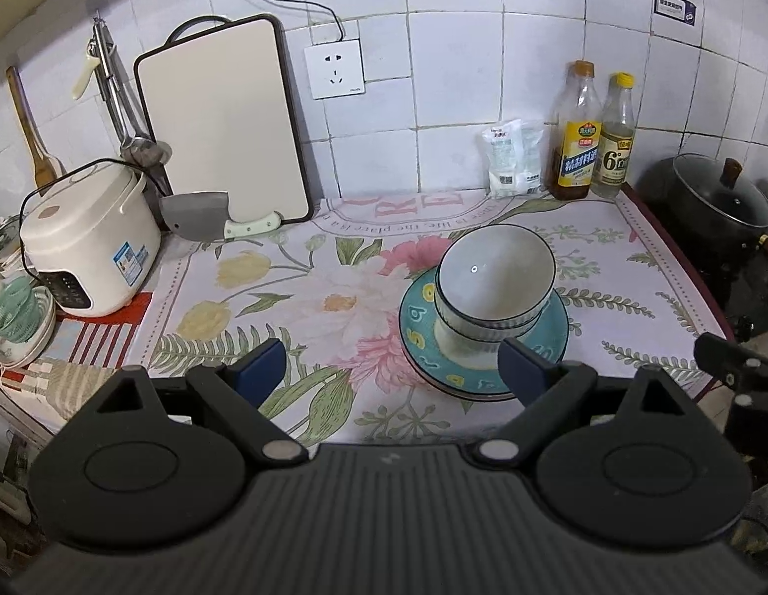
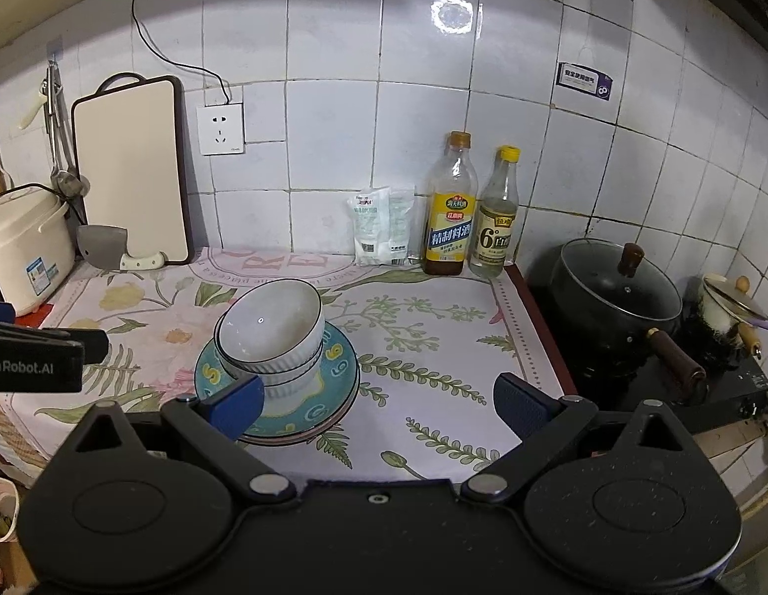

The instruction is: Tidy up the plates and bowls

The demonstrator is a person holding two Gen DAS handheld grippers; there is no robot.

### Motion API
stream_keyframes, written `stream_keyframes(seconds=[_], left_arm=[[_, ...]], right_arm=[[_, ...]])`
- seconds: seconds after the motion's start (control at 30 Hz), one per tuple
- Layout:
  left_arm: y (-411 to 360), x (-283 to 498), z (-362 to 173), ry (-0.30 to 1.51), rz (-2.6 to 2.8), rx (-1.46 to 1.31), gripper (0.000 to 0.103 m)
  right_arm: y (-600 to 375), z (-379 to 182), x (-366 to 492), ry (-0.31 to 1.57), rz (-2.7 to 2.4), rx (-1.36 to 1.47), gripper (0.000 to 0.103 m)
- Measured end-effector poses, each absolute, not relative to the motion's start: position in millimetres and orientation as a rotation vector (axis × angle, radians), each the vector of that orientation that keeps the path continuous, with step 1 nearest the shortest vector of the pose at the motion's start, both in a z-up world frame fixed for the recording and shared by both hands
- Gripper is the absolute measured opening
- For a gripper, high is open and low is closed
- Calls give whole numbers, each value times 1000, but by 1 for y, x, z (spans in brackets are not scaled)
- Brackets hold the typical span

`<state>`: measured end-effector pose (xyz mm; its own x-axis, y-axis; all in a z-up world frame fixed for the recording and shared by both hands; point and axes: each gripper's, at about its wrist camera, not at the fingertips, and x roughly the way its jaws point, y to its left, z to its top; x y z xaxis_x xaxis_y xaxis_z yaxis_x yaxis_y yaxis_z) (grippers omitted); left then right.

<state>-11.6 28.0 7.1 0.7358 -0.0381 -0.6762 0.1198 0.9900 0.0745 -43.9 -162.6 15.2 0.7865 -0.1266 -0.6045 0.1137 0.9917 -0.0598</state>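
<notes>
Left wrist view: left claw (image 1: 391, 369) wide, empty; stacked bowls (image 1: 495, 282) sit on teal plates (image 1: 483, 347) at one o'clock on the surface (image 1: 304, 297). Right claw (image 2: 379, 404) also wide, empty. Stacking looks finished; next, probably checking alignment.

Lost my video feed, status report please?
Left claw open, empty. Right claw open, empty. Bowls stacked on teal plate. Nothing in the way.

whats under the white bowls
A teal plate with yellow figures sits under the two stacked bowls, with a pinkish plate rim showing beneath it. The teal plate's centre is covered.
</notes>
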Motion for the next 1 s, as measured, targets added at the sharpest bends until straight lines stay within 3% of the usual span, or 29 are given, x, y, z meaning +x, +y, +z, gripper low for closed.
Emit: stream_keyframes(seconds=[1.0], left_arm=[[30, -17, -18, 804, -114, 73, 93]], right_arm=[[-168, 2, -56, 618, -165, -51, 101]])
